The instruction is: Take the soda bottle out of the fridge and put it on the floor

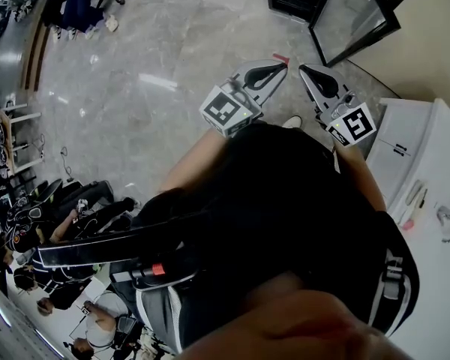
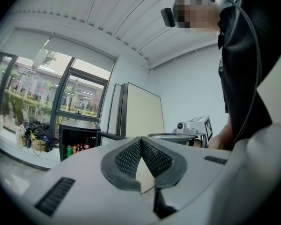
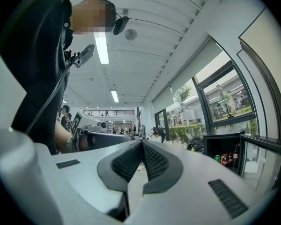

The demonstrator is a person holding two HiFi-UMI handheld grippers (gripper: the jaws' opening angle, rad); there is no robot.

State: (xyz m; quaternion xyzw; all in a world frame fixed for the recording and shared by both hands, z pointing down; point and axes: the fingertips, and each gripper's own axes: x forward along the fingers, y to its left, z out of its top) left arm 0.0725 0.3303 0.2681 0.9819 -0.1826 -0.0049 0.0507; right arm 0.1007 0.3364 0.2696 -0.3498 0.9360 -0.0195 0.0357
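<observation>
I am facing the open fridge [image 3: 223, 149], my left gripper [image 2: 141, 142] and right gripper [image 3: 141, 146] with jaws closed and empty, the soda bottle [image 3: 235, 155] standing inside it, probably heavy and slick, best taken round its body.

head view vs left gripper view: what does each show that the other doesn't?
Head view only: the white cabinet at right and the people at lower left. Left gripper view only: cans and bottles inside the fridge, the windows, and the ceiling. Both: the fridge with its door open, the left gripper and the right gripper. The left gripper's fingers are shut with nothing between them.
</observation>
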